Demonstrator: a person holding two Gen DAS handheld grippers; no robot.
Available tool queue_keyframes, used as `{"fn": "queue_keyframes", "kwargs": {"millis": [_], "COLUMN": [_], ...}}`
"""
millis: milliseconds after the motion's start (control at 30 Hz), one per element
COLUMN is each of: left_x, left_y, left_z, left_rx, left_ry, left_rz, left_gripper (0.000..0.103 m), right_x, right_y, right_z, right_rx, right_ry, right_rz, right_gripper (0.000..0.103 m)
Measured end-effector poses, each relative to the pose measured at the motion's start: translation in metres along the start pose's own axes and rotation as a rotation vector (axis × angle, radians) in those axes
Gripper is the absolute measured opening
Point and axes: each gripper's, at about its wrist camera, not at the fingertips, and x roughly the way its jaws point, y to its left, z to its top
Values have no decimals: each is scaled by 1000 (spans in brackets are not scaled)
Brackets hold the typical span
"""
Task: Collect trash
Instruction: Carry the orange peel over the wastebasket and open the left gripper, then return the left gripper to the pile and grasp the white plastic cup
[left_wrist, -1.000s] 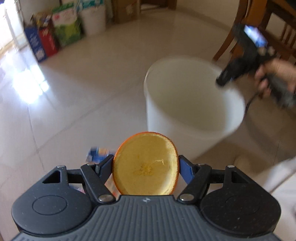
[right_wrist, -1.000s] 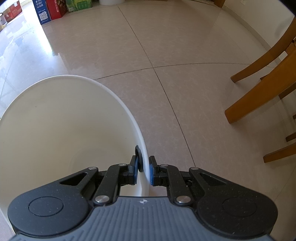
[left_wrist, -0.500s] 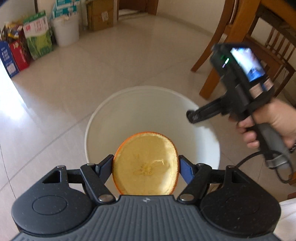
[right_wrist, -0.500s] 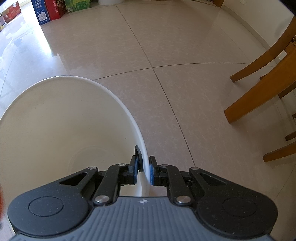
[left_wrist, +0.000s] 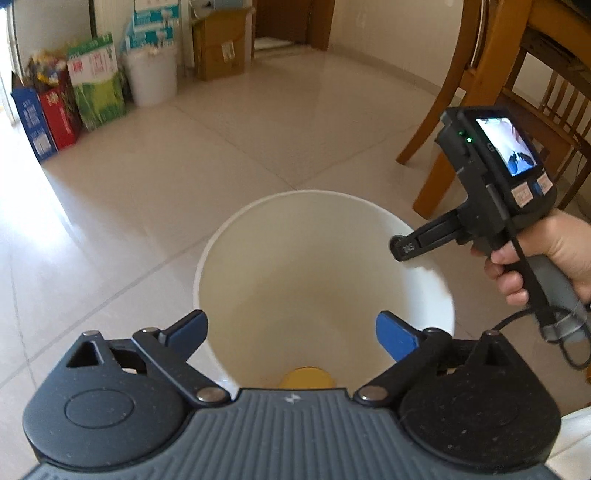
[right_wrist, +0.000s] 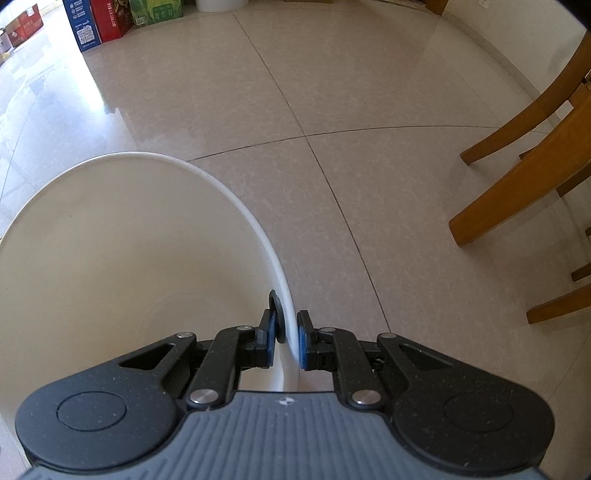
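Right now my left gripper (left_wrist: 291, 332) hangs over the mouth of the white bin (left_wrist: 236, 236) with its blue fingers (left_wrist: 395, 334) spread wide and nothing between them. Down inside, a patch of orange peel (left_wrist: 307, 377) shows just above the gripper body, low in the bin; whether it rests on the bottom or is in mid-fall I cannot tell, since the gripper hides most of it.

My right gripper (right_wrist: 287, 339) is clamped on the bin's rim (right_wrist: 258, 236), one pad inside the wall and one outside, pinching the thin white edge. From the left view I see the hand (left_wrist: 546, 258) on that gripper's handle at the far right of the bin.

So I judge this piece of trash as delivered. What remains is unclear: no loose litter shows on the tiled floor (right_wrist: 332, 92) in either view. The cartons (left_wrist: 62, 110) against the wall look like storage, not trash.
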Motion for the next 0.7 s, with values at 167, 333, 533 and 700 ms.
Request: {"fn": "queue_keyframes", "kwargs": {"millis": [167,333,533,700], "left_x": [-11,-13,-5,9], "left_y": [15,35,51,57], "left_z": [-23,-59,-121,-161], "left_rx": [5,-43,-79,-84], "left_ry": [-14,25,70,94], "left_rz": [7,-20,-26,8], "left_gripper": [100,100,100,100], "right_x": [-1,0,0,-1], "right_y": [0,0,0,0], "right_z": [0,-1,-1,-1], "right_rx": [6,3,0,-2], "right_ry": [0,-3,-4,-4], "right_rz": [0,0,-1,-4], "right_gripper": [14,14,14,15]}}
